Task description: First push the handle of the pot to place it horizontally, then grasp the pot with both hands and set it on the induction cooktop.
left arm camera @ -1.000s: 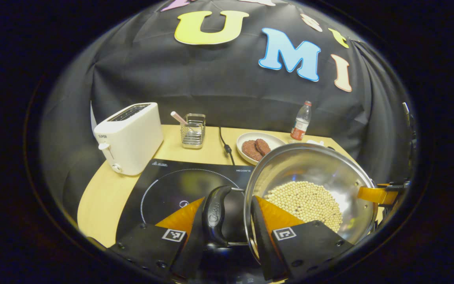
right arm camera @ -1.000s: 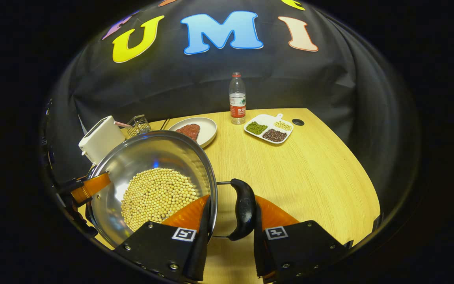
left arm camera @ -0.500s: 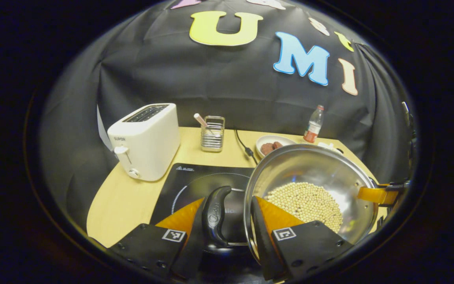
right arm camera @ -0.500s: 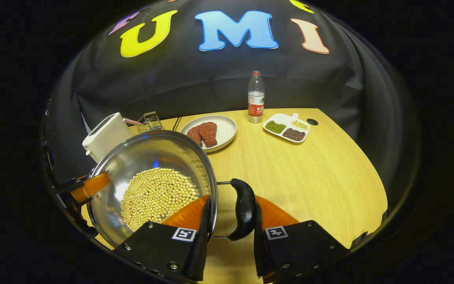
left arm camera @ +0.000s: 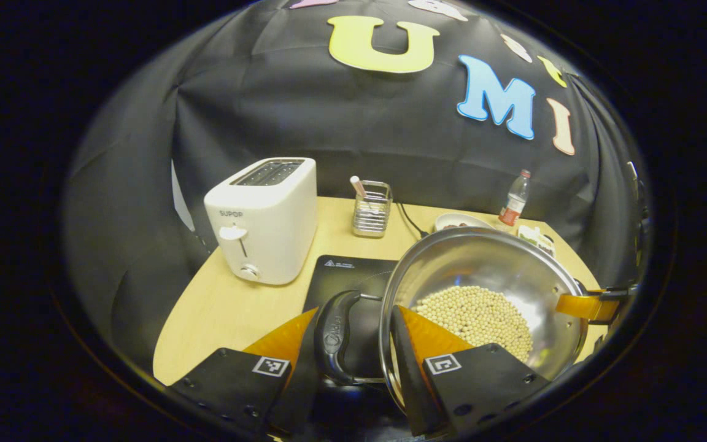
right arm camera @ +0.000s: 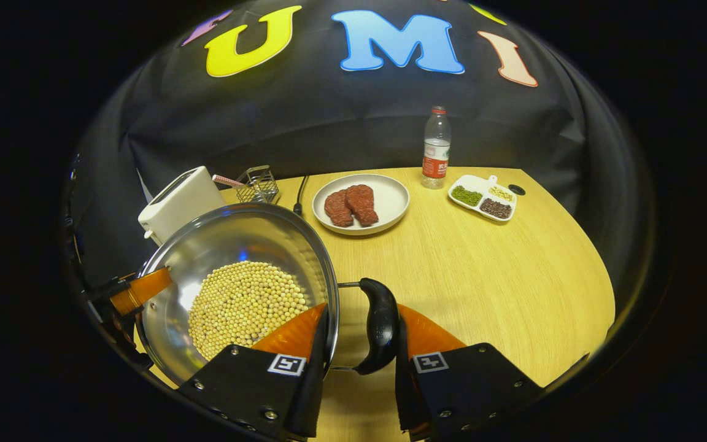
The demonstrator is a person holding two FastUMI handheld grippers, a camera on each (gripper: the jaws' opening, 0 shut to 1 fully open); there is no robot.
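Pot: we hold the steel pot [left arm camera: 482, 288] of beans [right arm camera: 243, 304] lifted over the cooktop [left arm camera: 344, 276]
Grips: left gripper [left arm camera: 351, 334] and right gripper [right arm camera: 353, 328] each pinch rim wall and side handle [left arm camera: 334, 334]
Handling: we judge it heavy, rigid, slick; keep level

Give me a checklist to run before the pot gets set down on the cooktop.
1. Left gripper has the pot's left handle and rim between its jaws: ok.
2. Right gripper holds the right handle likewise: ok.
3. Pot level, beans lying inside: ok.
4. Pot over the cooktop: partly; centring cannot tell.
5. Toaster beside the cooktop, apart from the pot: ok.
6. Cooktop under the pot free of things: cannot tell, hidden.
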